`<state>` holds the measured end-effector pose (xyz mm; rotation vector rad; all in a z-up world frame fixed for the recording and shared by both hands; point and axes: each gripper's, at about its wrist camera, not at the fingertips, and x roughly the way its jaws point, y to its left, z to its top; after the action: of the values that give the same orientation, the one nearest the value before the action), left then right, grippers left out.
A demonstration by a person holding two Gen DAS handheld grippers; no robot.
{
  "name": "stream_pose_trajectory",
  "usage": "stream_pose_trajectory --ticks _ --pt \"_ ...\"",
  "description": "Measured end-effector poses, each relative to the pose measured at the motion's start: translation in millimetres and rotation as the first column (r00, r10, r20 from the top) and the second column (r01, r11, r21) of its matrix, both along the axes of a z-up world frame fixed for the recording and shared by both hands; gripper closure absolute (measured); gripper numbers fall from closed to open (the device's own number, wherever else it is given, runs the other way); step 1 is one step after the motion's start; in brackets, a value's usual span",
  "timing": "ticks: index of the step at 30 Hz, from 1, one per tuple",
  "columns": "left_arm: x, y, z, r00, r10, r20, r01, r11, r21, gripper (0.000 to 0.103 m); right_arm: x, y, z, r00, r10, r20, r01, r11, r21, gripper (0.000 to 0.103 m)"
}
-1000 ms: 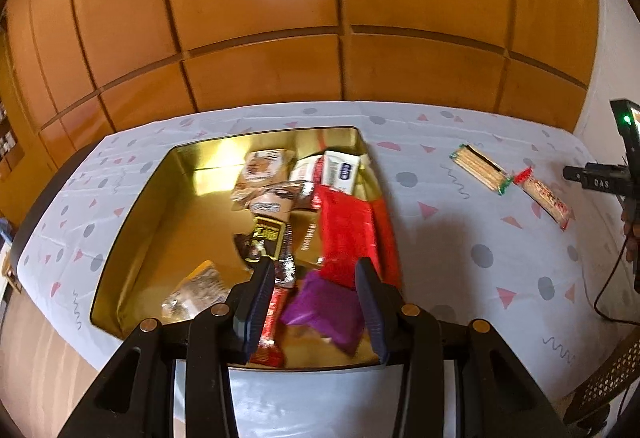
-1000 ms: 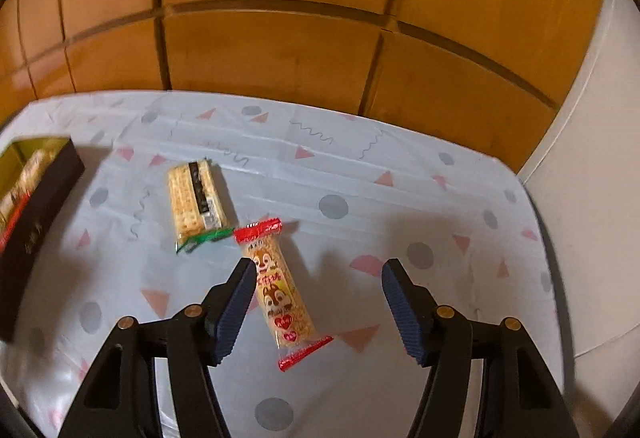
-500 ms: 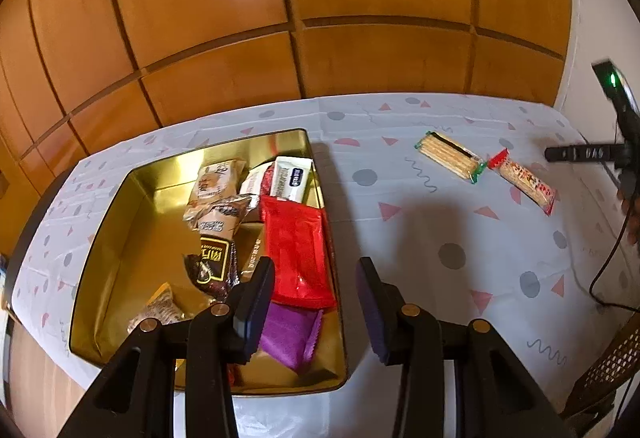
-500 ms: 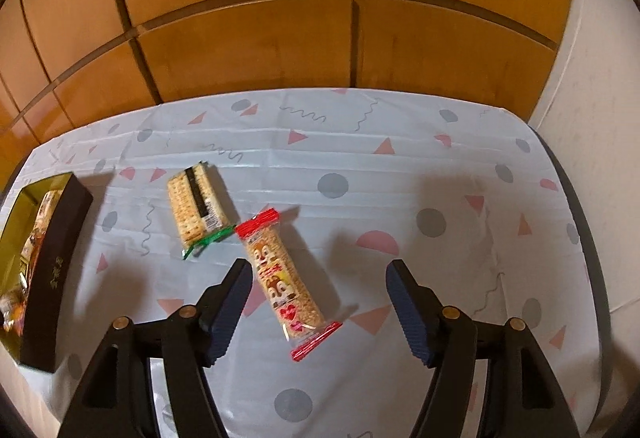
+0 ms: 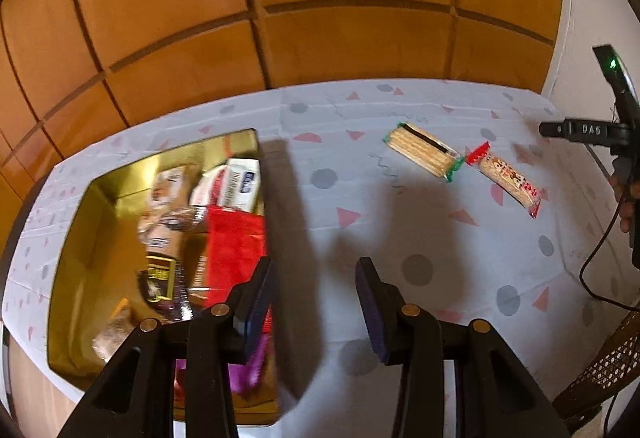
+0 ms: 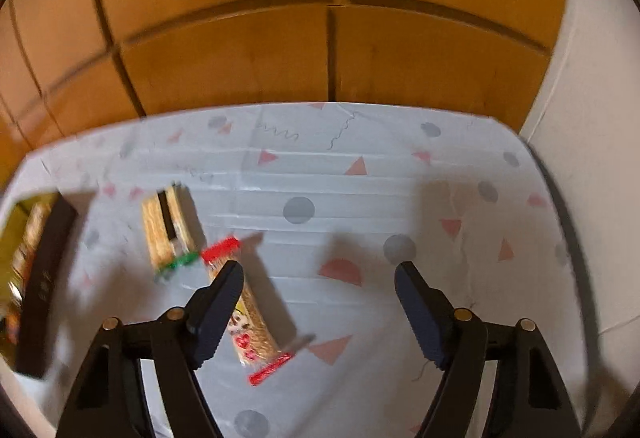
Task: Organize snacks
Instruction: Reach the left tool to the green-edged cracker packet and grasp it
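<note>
Gold-lined and dark on the outside, the tin (image 5: pixel 76 238) sits at the nine o'clock side of the left wrist view, on a pale tablecloth (image 5: pixel 360 198) printed with grey dots and pink triangles. Inside it lie several wrapped snacks: a red packet (image 5: pixel 236 250) along its right wall, a white packet with blue print (image 5: pixel 244 182) at that packet's twelve o'clock, brown wrappers to the left and a purple one (image 5: pixel 244 370) at the near end, partly hidden by the tool. The left gripper (image 5: pixel 316 302) hangs over the tin's right edge, its fingers moderately apart with nothing between them. Toward two o'clock, well apart from the tin, a green-ended cracker pack (image 5: pixel 424 154) lies just beside a red-ended rice bar (image 5: pixel 506 178), their ends nearly touching. At three o'clock a person's hand (image 5: pixel 626 202) holds the other tool.

In the right wrist view the tin (image 6: pixel 44 286) shows at nine o'clock, blurred. The cracker pack (image 6: pixel 168 230) lies at ten o'clock from the right gripper (image 6: pixel 320 278). The rice bar (image 6: pixel 256 322) lies on the cloth below its left finger (image 6: pixel 216 310), partly covered by it. These jaws have just been opening; they stand wide and grip nothing.
</note>
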<state>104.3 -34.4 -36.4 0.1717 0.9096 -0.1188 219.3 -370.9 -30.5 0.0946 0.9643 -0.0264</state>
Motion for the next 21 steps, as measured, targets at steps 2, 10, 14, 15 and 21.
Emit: stream_pose_trajectory --ticks 2,10,14,15,21 --pt "2 -9 -4 1.000 -0.014 -0.013 0.014 1.000 -0.003 0.061 -1 -4 1 1.000 -0.015 0.001 0.015 1.000 0.007 0.023" --pt "37 -36 -24 0.991 -0.019 -0.131 0.008 0.996 -0.086 0.061 5 -2 -22 0.992 -0.022 -0.125 0.019 0.999 -0.031 0.020" --pt "58 -51 -31 0.985 -0.024 -0.171 0.005 0.994 -0.110 0.061 4 -2 -20 0.994 -0.024 -0.106 0.019 0.999 -0.041 0.020" --pt "64 -55 -32 0.982 -0.024 -0.185 0.000 0.992 -0.130 0.061 3 -4 -20 0.994 -0.029 -0.102 0.026 0.999 -0.035 0.019" --pt "95 -74 -33 0.978 0.003 -0.207 -0.050 0.975 -0.218 0.059 2 -7 -16 0.995 -0.051 -0.089 0.050 0.999 -0.015 0.019"
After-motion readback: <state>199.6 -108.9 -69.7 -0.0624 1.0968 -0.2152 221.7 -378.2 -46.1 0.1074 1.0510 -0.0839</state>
